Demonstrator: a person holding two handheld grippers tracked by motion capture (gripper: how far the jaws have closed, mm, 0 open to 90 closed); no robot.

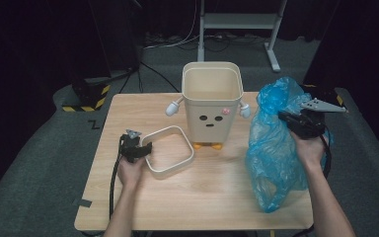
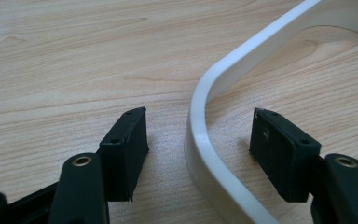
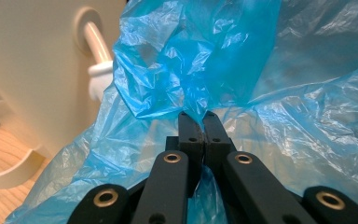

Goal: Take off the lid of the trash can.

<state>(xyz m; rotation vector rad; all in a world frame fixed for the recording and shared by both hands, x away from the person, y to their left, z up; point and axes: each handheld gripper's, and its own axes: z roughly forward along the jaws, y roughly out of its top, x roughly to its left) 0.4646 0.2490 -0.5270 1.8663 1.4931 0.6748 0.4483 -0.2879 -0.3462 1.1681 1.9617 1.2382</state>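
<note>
Your right gripper is pinching a fold of the blue bag, jaws clenched tight on the plastic, as the right gripper view is showing. The bag is hanging from that grip at the right side of the table, its lower end trailing down to the tabletop near the front right corner. It is sitting just beside the cream bin, which is standing upright at the back middle of the table.

Your left gripper is resting at the near left corner of the white ring, which is lying flat left of the bin. Its jaws are standing open, straddling the ring's rim without pressing on it.
</note>
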